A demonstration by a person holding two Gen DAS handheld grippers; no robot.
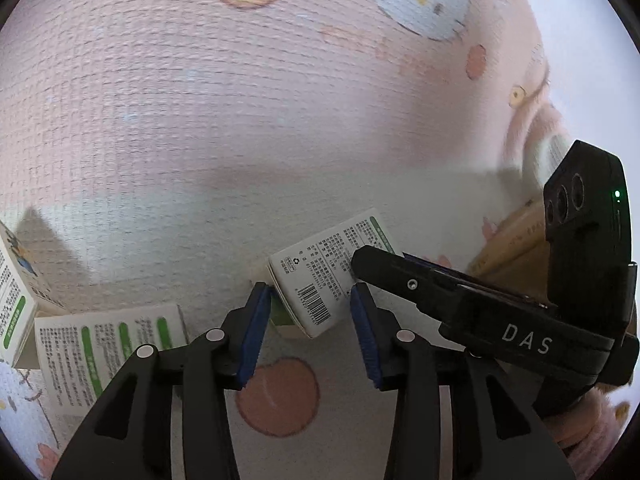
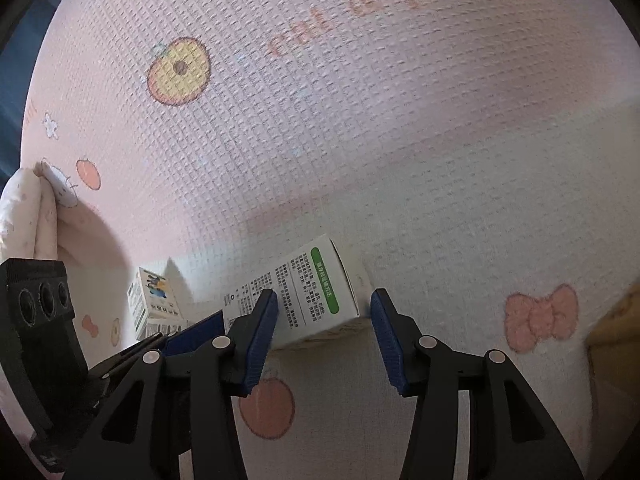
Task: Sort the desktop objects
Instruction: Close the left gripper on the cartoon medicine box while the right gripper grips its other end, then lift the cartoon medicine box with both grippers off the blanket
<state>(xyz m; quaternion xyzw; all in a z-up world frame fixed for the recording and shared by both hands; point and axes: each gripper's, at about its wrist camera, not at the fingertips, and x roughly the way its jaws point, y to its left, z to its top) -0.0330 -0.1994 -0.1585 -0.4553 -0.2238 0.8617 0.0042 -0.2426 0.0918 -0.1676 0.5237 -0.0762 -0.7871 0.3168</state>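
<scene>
Between both grippers' fingers lies the box, seemingly unpinched.

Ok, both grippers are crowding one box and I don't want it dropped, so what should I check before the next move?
1. White box sits between the left gripper's fingers: ok.
2. Left fingers pressing on it: cannot tell; they sit very close to its sides.
3. Right gripper gripping it: not ok; one finger stands clear of the box's end.
4. Grippers clear of each other: not ok; both reach over the same box.
5. Neighbouring boxes out of the way: ok; they lie apart, on the left gripper's outer side.
</scene>
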